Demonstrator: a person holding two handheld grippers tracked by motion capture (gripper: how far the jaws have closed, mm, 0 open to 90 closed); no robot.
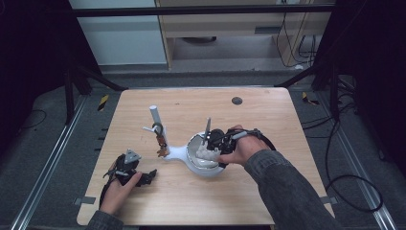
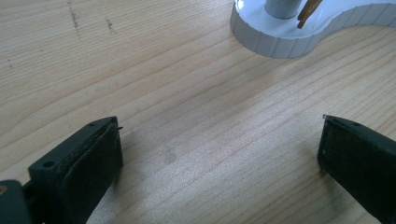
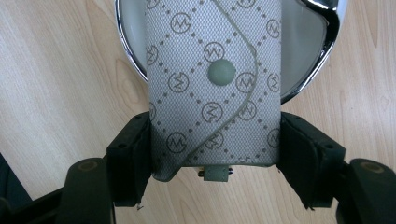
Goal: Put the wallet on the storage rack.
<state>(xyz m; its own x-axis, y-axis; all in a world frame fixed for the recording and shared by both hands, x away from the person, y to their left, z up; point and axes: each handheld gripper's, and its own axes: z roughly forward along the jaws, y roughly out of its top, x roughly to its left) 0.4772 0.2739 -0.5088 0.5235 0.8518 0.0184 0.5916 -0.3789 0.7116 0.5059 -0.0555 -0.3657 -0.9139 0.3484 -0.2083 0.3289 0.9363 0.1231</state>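
Observation:
A pale grey key pouch (image 3: 215, 79) with a monogram pattern and a round snap lies over a chrome-rimmed white dish (image 3: 130, 56). My right gripper (image 3: 215, 149) is shut on the pouch's lower end, one jaw on each side. In the high view the right gripper (image 1: 214, 143) and the pouch (image 1: 207, 154) sit over the dish (image 1: 191, 143) at the table's middle. The dish belongs to a white stand (image 1: 174, 153) with an upright post (image 1: 155, 117), where a brown-tagged key (image 1: 162, 143) hangs. My left gripper (image 1: 149, 176) rests open on the table, with bare wood between its jaws (image 2: 219, 149).
The stand's ribbed white base (image 2: 280, 39) lies just ahead of my left gripper. A small dark round disc (image 1: 236, 100) sits near the table's far edge. Metal rails and cables run along the floor on both sides of the table.

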